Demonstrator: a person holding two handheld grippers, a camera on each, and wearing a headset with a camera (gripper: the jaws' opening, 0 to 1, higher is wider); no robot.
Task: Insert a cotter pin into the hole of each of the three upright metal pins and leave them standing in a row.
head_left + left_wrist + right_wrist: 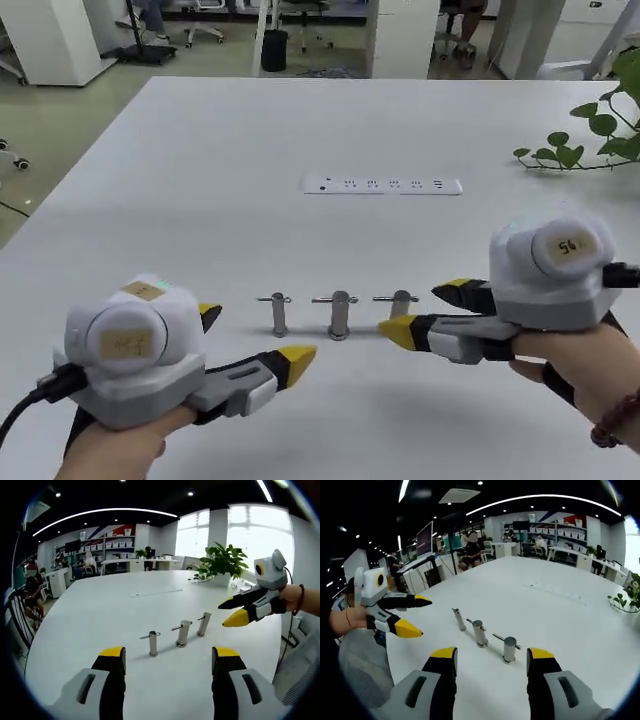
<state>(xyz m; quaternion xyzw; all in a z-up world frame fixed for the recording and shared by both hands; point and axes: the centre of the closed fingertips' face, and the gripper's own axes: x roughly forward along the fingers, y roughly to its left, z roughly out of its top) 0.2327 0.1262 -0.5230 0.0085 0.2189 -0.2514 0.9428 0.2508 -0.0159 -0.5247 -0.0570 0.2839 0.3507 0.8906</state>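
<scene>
Two hand-held grippers are in play, one in each hand. The left hand-held gripper [253,334] sits low at the near left of the table [250,150], gripped from below by the left hand [120,440]. It points right and slightly away, its jaws spread wide with nothing between them. The right hand-held gripper [425,310] is held by the right hand [580,360], which wears a bead bracelet [605,425] at the wrist. It points left, level over the table, its jaws also spread and empty.

Three metal pins stand upright in a row across the table between the two hand-held grippers: the left metal pin [279,316], the middle metal pin [339,316] and the right metal pin [402,303]. Each has one cotter pin set crosswise near its top, sticking out to the left, three in all: the left cotter pin [270,298], the middle cotter pin [326,299] and the right cotter pin [388,298]. In the head view the right hand-held gripper's lower jaw tip covers the foot of the right metal pin; the left gripper view shows that jaw tip near the pin but apart from it.

Farther off lies one white power strip [383,185], and one leafy plant [600,135] reaches in at the far right.
</scene>
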